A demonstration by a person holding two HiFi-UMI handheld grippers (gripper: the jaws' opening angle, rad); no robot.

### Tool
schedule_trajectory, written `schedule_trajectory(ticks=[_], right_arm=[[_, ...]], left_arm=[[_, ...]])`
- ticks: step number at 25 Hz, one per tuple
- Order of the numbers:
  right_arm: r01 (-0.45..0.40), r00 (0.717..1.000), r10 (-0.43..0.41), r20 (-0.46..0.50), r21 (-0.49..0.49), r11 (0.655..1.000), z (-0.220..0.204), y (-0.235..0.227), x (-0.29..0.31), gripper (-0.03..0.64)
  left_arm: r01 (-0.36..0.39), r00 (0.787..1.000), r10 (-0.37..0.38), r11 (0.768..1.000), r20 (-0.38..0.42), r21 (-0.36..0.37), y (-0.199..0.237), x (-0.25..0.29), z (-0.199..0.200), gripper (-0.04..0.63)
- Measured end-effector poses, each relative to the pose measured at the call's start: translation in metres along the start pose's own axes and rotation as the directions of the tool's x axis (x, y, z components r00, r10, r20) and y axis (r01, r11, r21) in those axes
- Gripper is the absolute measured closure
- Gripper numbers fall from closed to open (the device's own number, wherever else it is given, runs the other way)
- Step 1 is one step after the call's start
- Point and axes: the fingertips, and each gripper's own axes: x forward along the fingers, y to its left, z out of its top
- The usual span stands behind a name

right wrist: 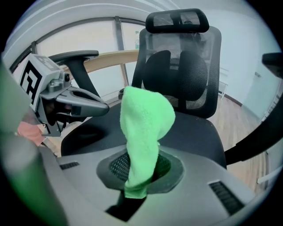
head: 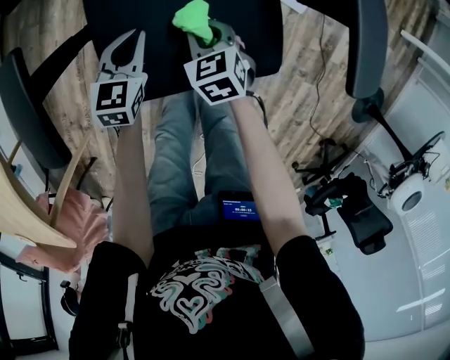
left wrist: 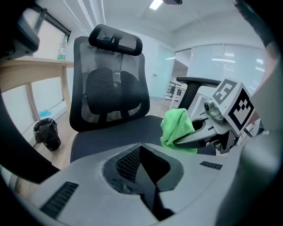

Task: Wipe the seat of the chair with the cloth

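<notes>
The black office chair's seat (head: 163, 39) lies under both grippers, and its mesh backrest (left wrist: 110, 92) stands beyond them. A bright green cloth (head: 193, 17) sticks up from my right gripper (head: 205, 34), which is shut on it just above the seat. In the right gripper view the cloth (right wrist: 143, 128) covers the jaw tips and hides them. My left gripper (head: 135, 36) hovers to the left over the seat's front, shut with nothing in it. Its tips (left wrist: 140, 148) meet in the left gripper view, where the cloth (left wrist: 176, 126) and the right gripper (left wrist: 208, 132) show to the right.
The chair's armrests (head: 28, 105) (head: 369, 42) flank the seat. A wooden desk (left wrist: 35, 66) and a black bin (left wrist: 46, 132) stand left of the chair. A second black chair (head: 351, 204) and a white device (head: 408, 191) sit on the floor to the right.
</notes>
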Motion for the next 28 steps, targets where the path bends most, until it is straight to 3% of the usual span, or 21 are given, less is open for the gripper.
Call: schedule_trajectory(ticks=[10,19,28], right_arm=[[0.023,0.995,-0.022,0.097,-0.010,1.000,0.018,-0.031,-0.054,0.558],[0.085,0.971,-0.089,0.224,0.030,0.996,0.064,-0.060,-0.109,0.558],[0.099,0.947,-0.101,0.304,0.020,0.995,0.104,-0.061,-0.172,0.558]], left_arm=[[0.035,0.998,-0.040,0.996,0.050,0.084,-0.026,-0.012,0.053,0.595],[-0.008,0.993,-0.007,0.992,0.117,0.129,-0.016,-0.047,0.103,0.595],[-0.086,0.977,0.057,0.987,0.207,0.137,-0.014,-0.106,0.164,0.595]])
